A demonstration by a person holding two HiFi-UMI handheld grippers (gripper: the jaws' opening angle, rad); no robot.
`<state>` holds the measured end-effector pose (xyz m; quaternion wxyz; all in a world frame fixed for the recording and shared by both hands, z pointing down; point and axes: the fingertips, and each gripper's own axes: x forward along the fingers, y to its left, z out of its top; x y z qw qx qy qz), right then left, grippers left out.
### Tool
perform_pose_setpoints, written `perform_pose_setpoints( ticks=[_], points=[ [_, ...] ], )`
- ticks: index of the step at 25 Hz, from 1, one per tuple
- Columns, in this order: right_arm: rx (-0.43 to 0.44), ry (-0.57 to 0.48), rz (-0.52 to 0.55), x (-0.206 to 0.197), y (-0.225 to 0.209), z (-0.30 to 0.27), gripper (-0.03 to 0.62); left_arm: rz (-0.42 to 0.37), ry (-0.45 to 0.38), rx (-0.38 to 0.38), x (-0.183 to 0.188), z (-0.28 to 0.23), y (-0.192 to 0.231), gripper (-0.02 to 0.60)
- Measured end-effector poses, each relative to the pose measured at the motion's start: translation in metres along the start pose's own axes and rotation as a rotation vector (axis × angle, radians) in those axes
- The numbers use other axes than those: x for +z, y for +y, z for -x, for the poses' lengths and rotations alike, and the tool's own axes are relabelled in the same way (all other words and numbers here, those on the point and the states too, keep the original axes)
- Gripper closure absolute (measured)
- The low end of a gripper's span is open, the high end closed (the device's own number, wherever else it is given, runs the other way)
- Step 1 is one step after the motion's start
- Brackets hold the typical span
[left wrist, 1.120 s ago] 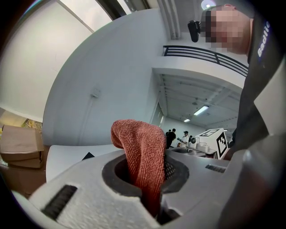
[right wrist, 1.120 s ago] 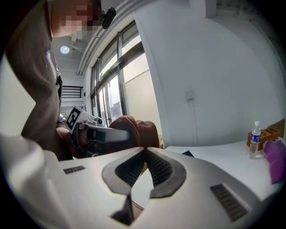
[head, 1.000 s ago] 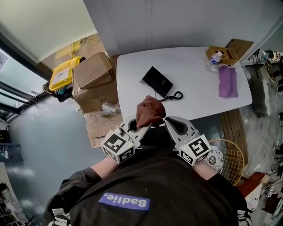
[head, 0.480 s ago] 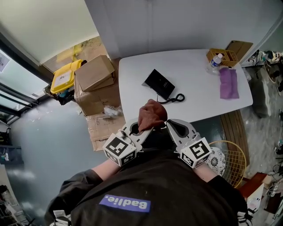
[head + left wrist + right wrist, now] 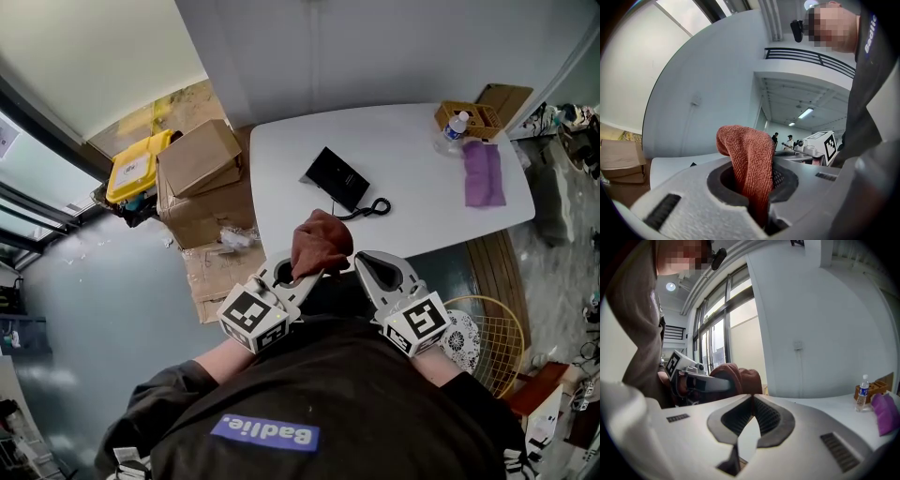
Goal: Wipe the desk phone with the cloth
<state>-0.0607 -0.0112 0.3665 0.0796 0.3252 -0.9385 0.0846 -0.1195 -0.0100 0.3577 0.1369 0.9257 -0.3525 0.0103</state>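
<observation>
The black desk phone (image 5: 334,175) lies on the white table (image 5: 412,159), with its coiled cord (image 5: 371,205) trailing toward the near edge. Both grippers hover close to my body, just short of that edge. My left gripper (image 5: 309,267) is shut on a reddish-brown cloth (image 5: 320,243), which bunches up above the jaws (image 5: 747,159). Beside it, my right gripper (image 5: 362,260) is shut with its tips touching (image 5: 752,397) and nothing between them. The cloth (image 5: 733,378) also shows to the left in the right gripper view.
A purple cloth (image 5: 485,173), a water bottle (image 5: 455,127) and a wicker box (image 5: 473,117) sit at the table's right end. Cardboard boxes (image 5: 197,169) and a yellow container (image 5: 133,161) stand on the floor left of the table. A wire basket (image 5: 492,337) is at my right.
The grippers and the cloth have hardly moved; only the head view has shifted slightly.
</observation>
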Motion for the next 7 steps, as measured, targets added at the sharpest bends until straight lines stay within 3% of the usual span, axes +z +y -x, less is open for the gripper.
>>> perform_pose_setpoints(
  ticks=[7],
  points=[
    [-0.001,-0.011,0.034,0.0041,0.0024,0.004,0.559,-0.027,-0.006,-0.007,0.0023,0.0038,-0.0039,0.528]
  ],
)
